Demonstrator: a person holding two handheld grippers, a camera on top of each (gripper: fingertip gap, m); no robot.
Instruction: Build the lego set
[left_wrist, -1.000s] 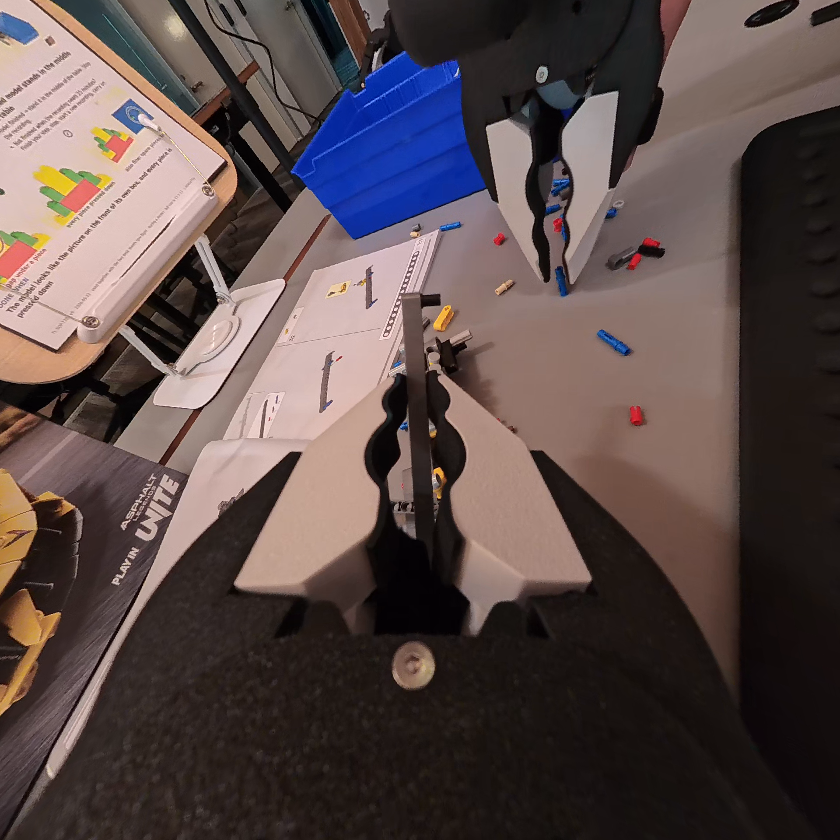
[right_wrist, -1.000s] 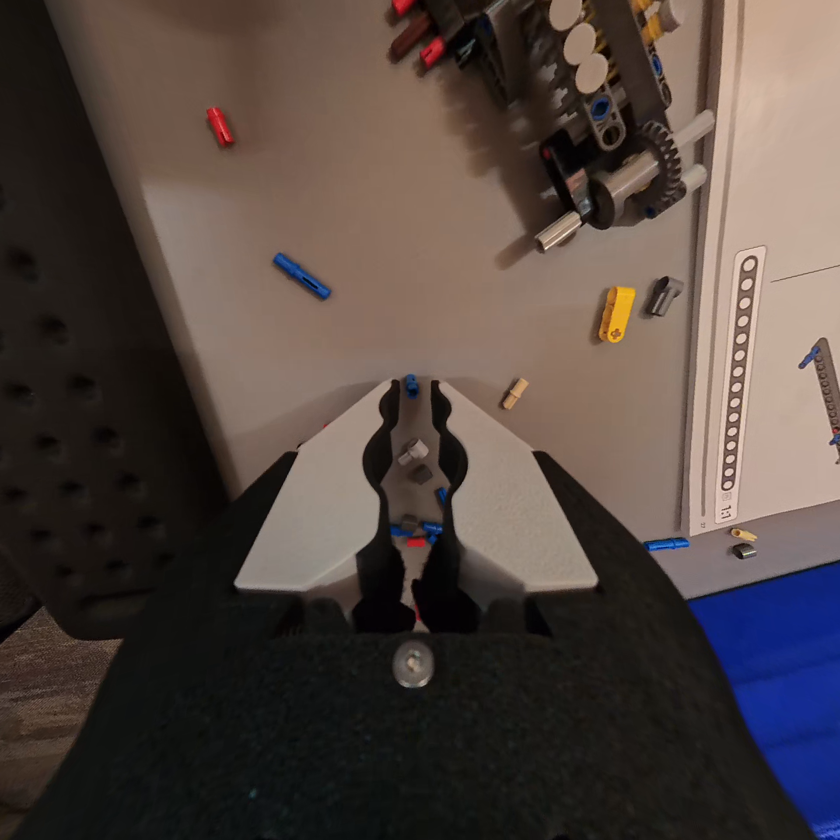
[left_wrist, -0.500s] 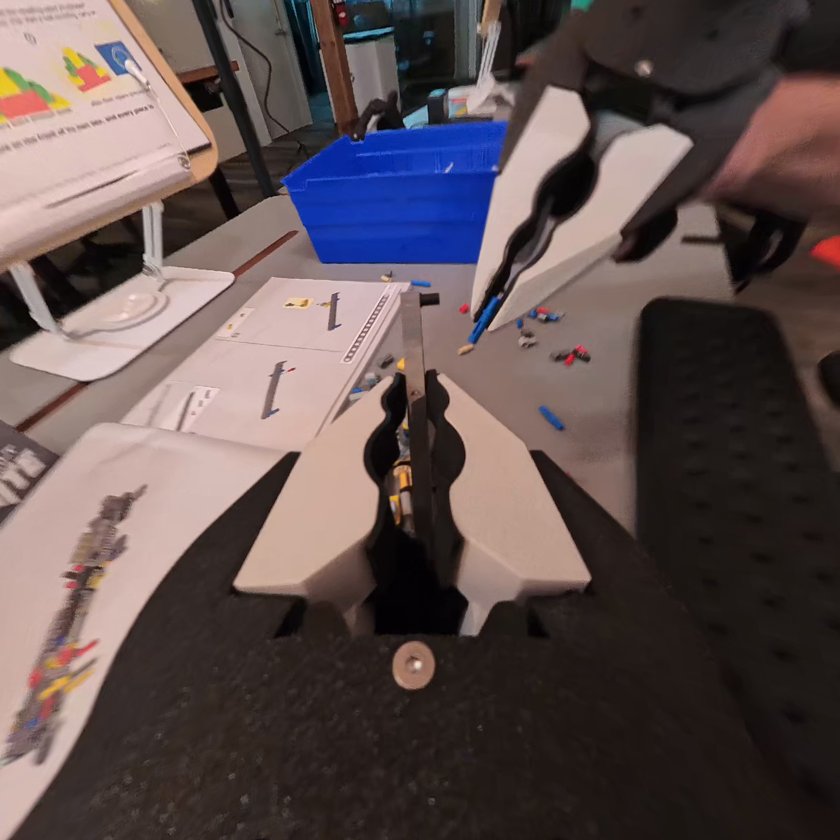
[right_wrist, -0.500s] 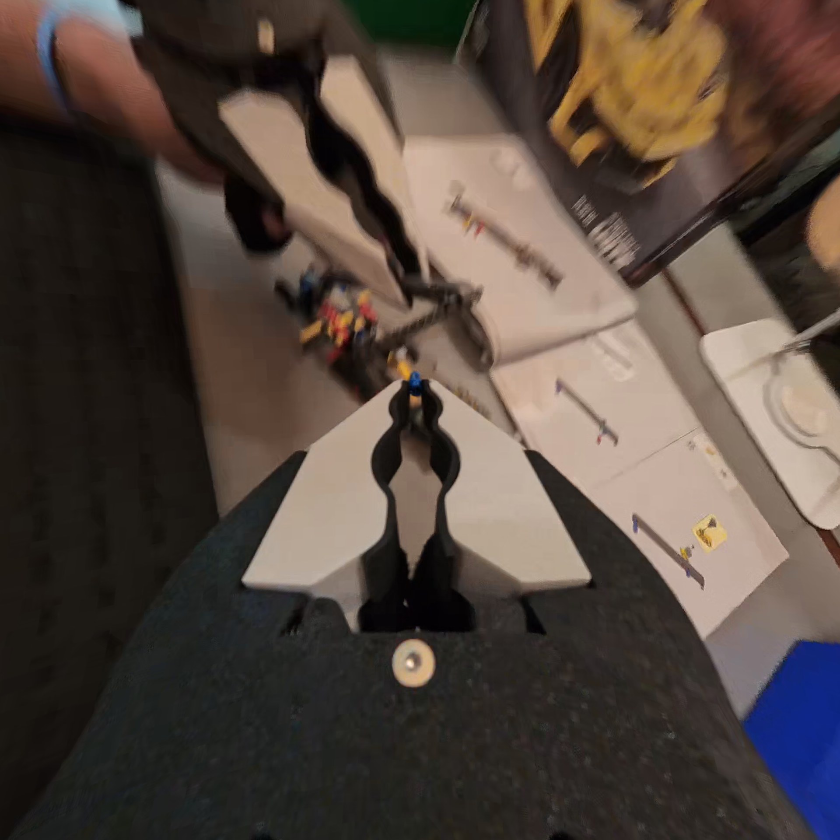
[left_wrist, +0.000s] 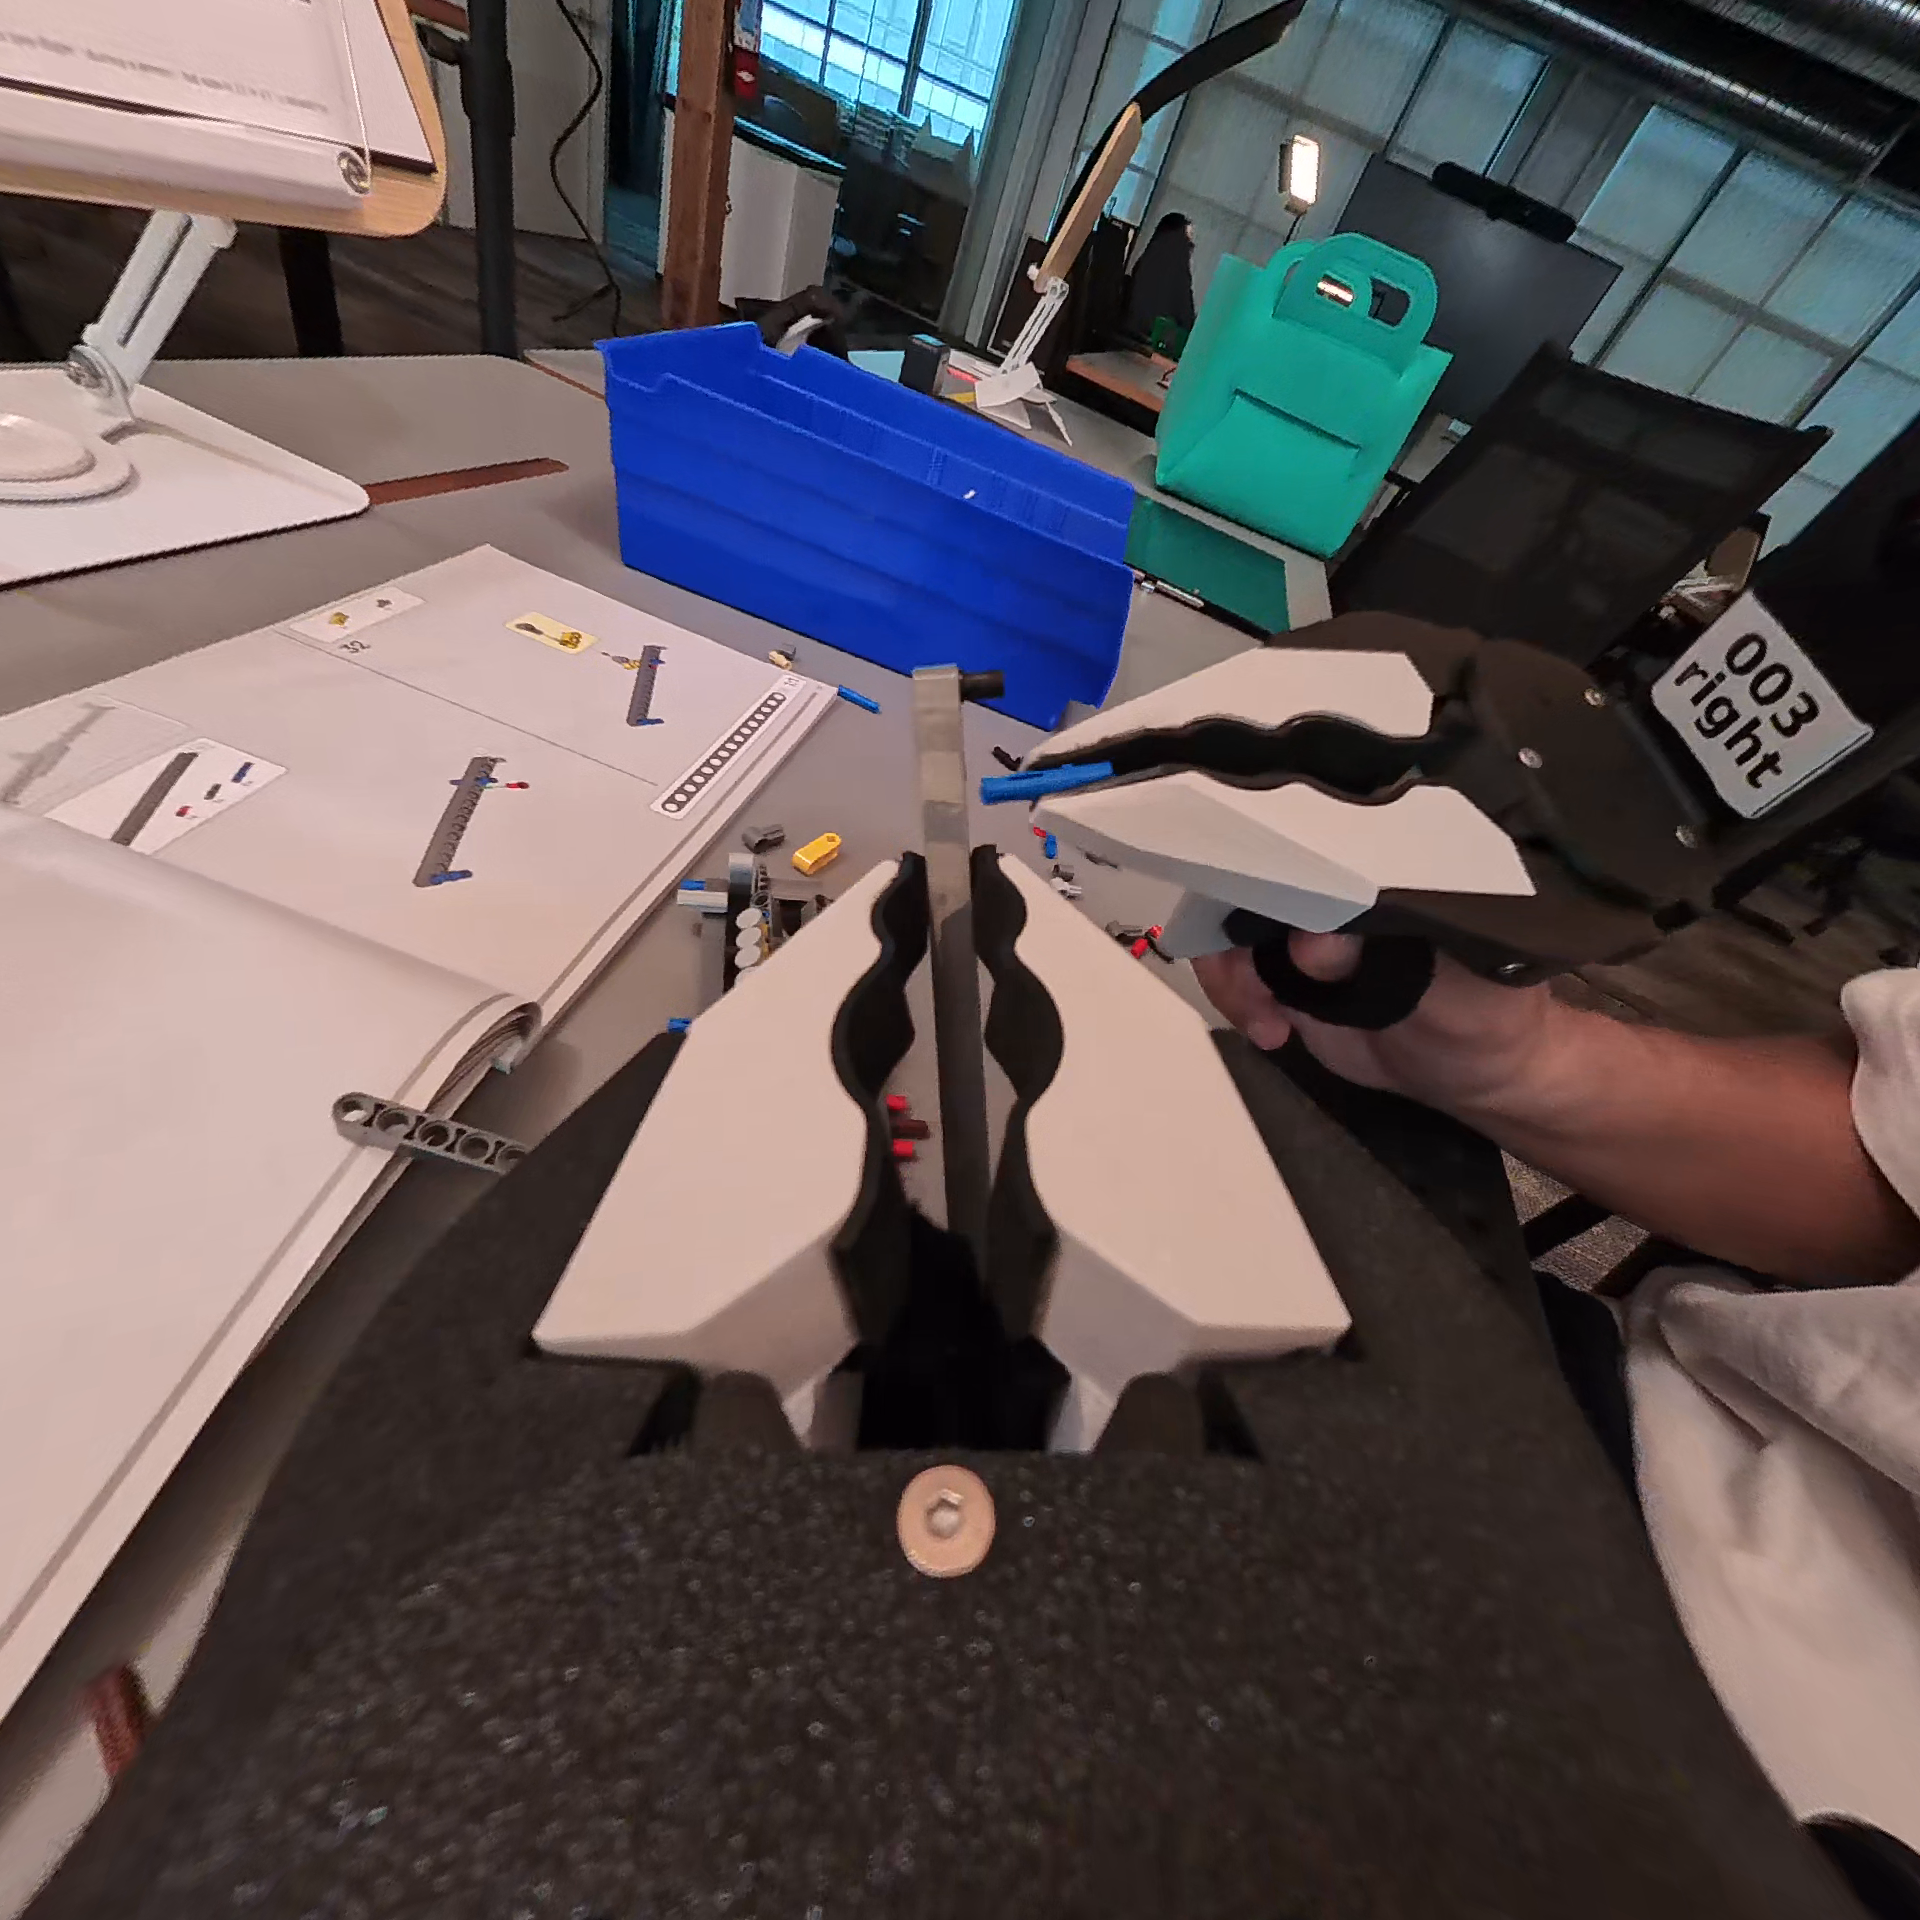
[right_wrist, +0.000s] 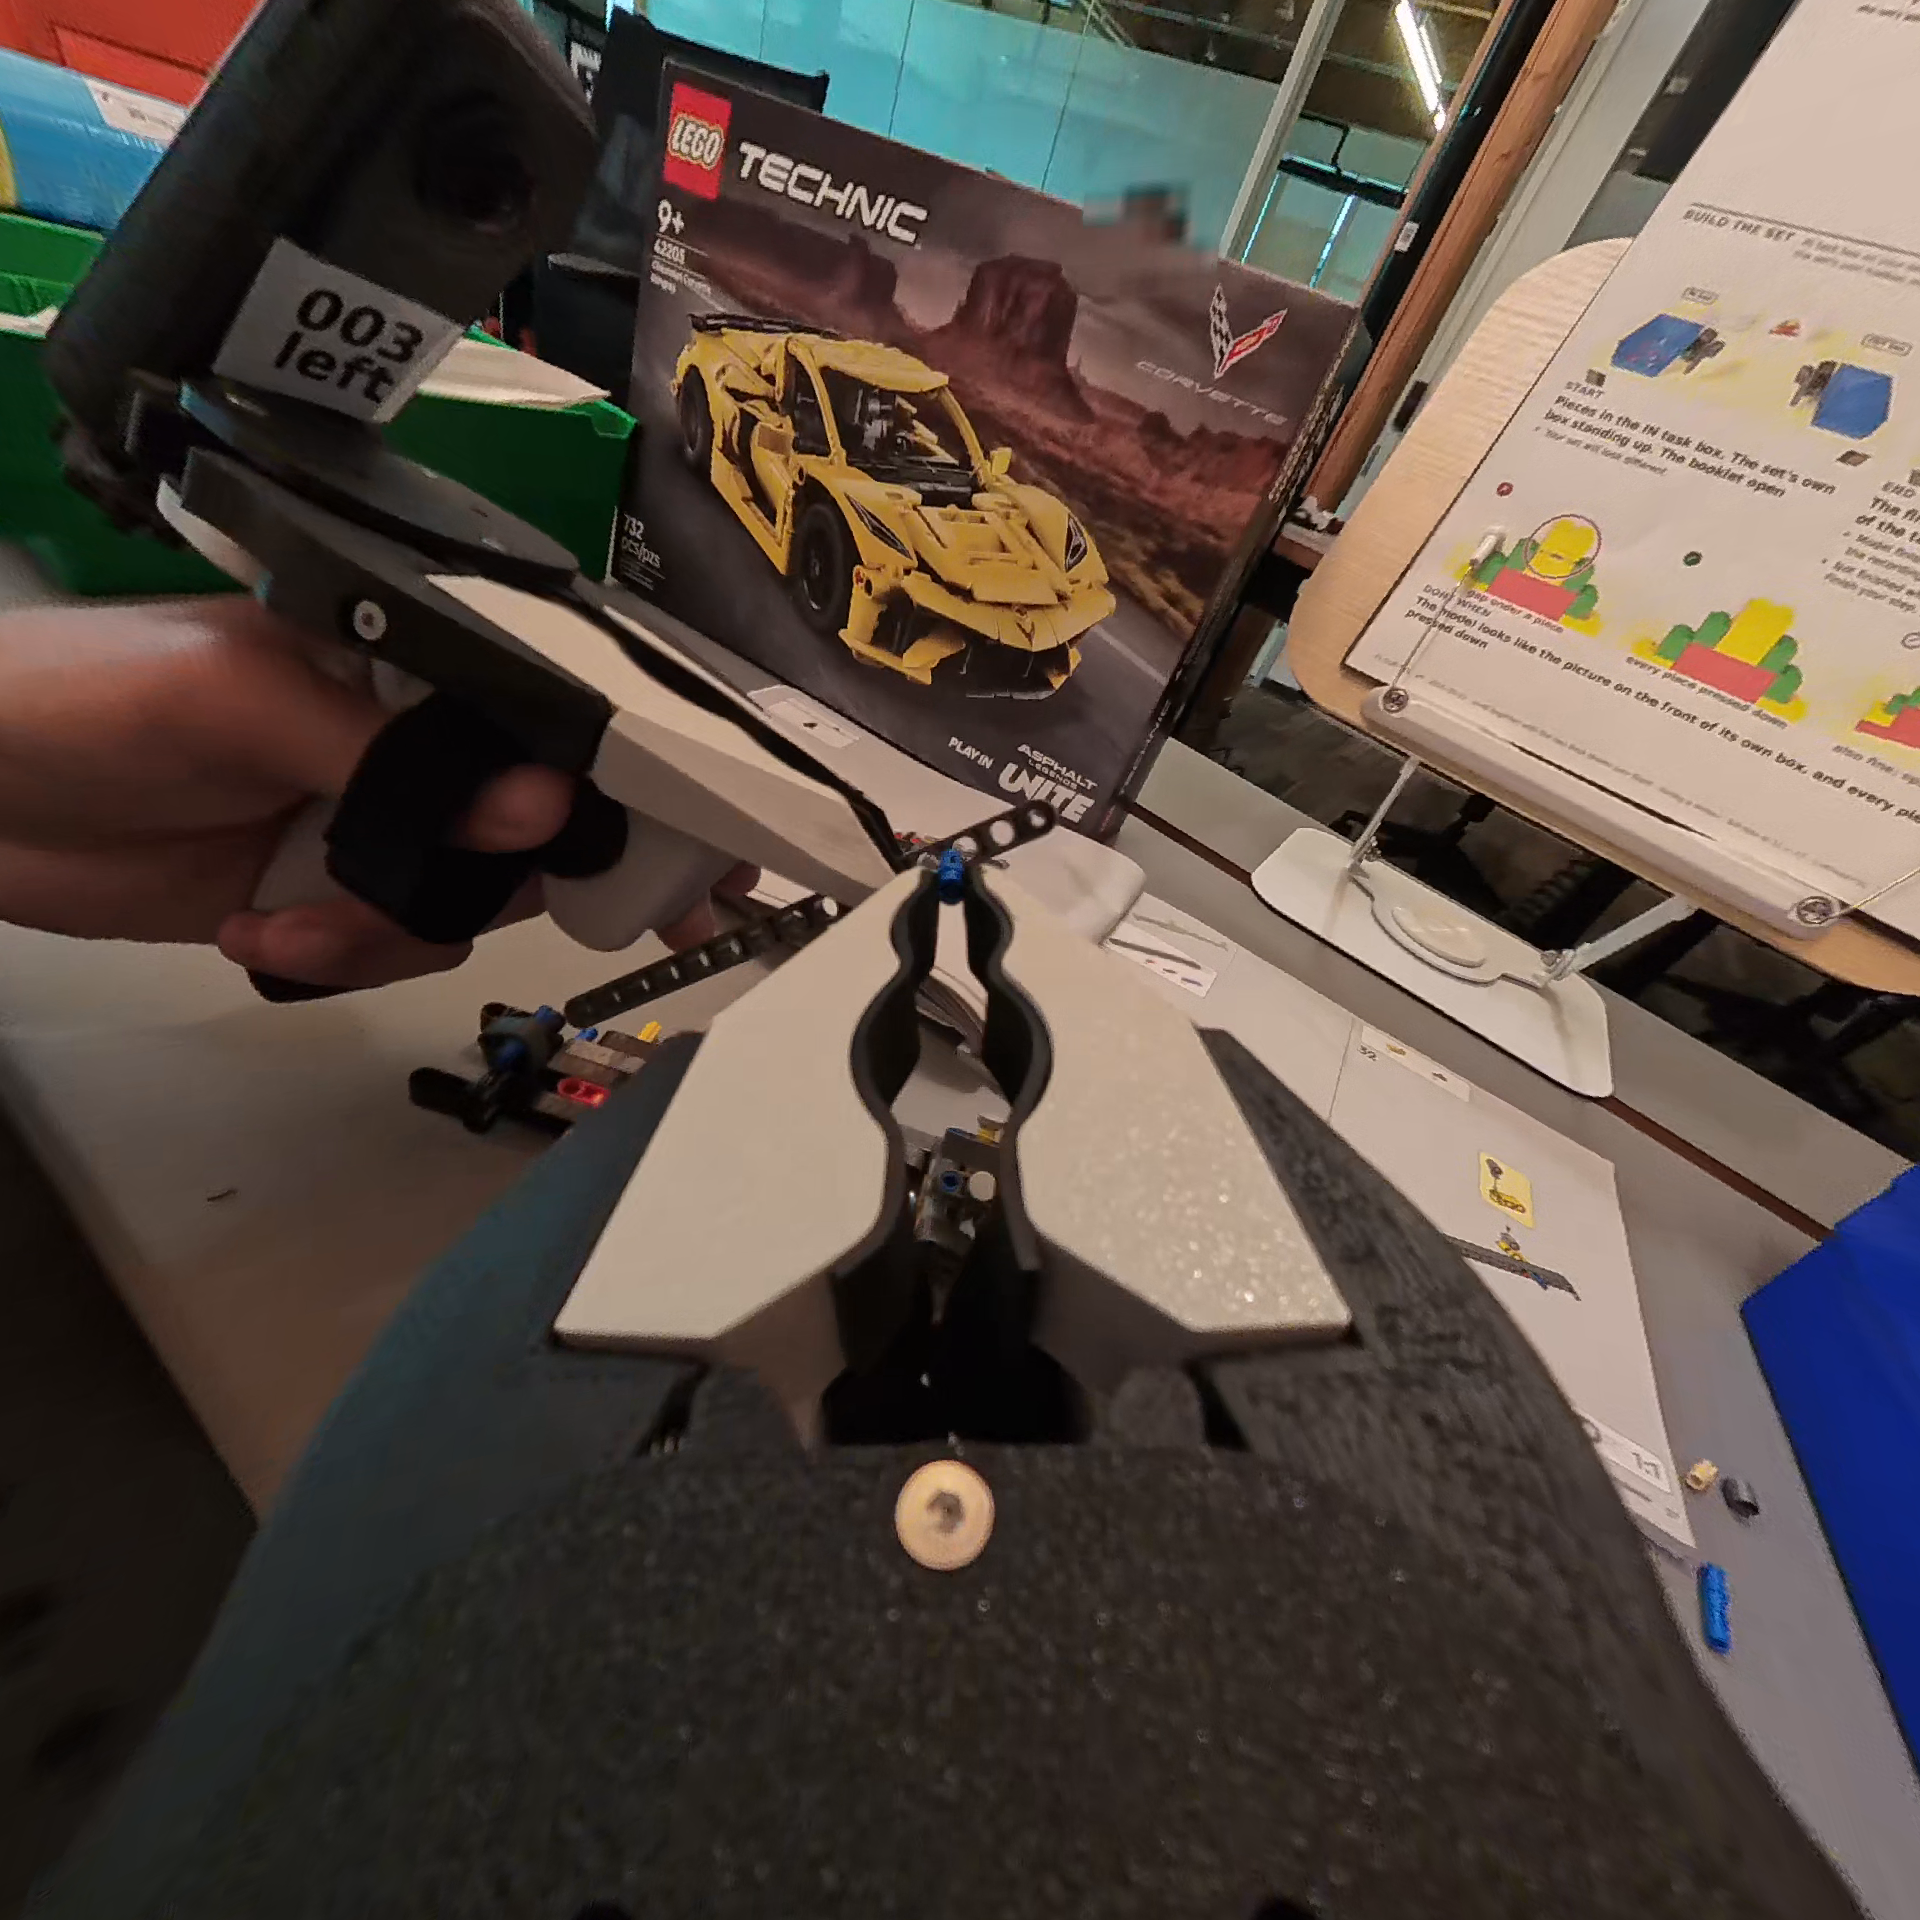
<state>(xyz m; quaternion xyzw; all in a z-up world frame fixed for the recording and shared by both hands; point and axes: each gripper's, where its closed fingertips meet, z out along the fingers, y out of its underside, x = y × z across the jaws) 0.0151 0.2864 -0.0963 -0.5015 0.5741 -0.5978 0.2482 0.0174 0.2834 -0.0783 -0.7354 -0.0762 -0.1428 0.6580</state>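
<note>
While left tool (left_wrist: 948, 862) clamps grey beam (left_wrist: 940, 769) | right tool (left_wrist: 1039, 787) pinches blue pin (left_wrist: 1023, 784)

Indoor light, moderately bright, mostly from overhead plus daylight thru the windows (left_wrist: 1704, 239) at the back. Soft shadows on the table (left_wrist: 436, 436), no hard edges. Small lamp (left_wrist: 1301, 166) blown out. Both views strong fisheye, straight lines bow near edges. Left view sharp. Right view softer: sheet on the stand (right_wrist: 1714, 499) smeared, blue bin (right_wrist: 1849, 1434) at the edge blurry w/ motion. A mosaic patch sits above the box (right_wrist: 966, 457).
</note>
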